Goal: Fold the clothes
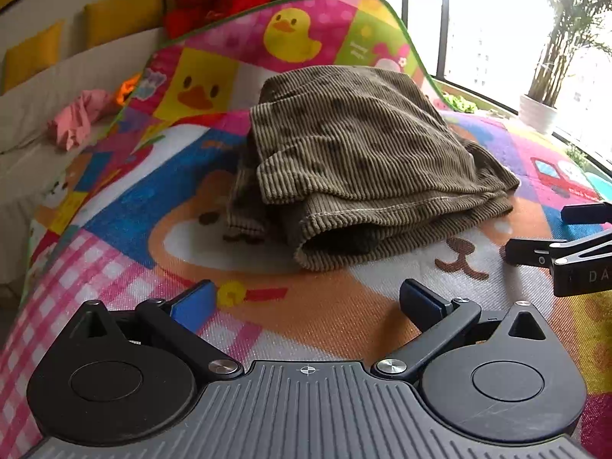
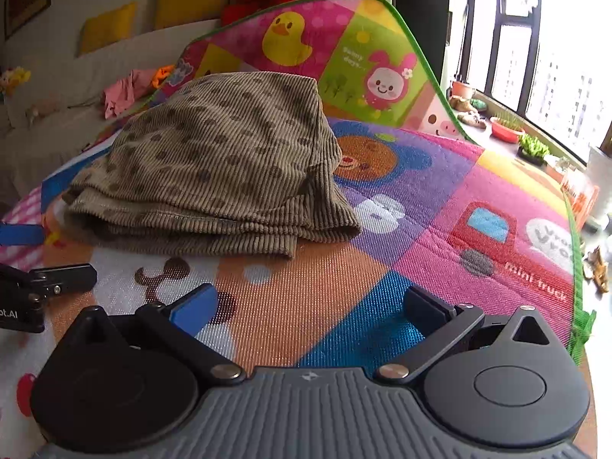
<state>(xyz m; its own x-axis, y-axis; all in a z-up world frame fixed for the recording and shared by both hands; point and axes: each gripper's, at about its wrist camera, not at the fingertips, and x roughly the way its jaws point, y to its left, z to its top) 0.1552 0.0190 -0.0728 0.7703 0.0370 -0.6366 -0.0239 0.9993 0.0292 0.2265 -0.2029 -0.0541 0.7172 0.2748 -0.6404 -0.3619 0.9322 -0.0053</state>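
A bright cartoon play mat (image 1: 126, 206) covers the surface, printed with ducks, bears and a red truck; its far end curls upward behind the clothing, edged in green; beyond it runs a pale sofa (image 1: 46, 88) with yellow cushions (image 1: 118, 19) along the back, and a window with a potted plant (image 1: 543, 91) stands to the right. In the middle of the mat lies the olive corduroy garment (image 1: 359, 160), dotted with darker spots and folded into a thick stack of layers, its stitched hem facing the cameras; in the right wrist view the same bundle (image 2: 222, 168) sits toward the left, flat on the mat. A crumpled pink cloth (image 1: 76, 118) rests on the sofa, well apart from the fold. The left tongs (image 1: 306, 302) hover just short of the garment, blue-padded fingers spread wide, holding nothing; the right tongs (image 2: 310, 306) are likewise spread apart and empty over the mat, near the bundle's right corner; each pair shows at the edge of the other's view.
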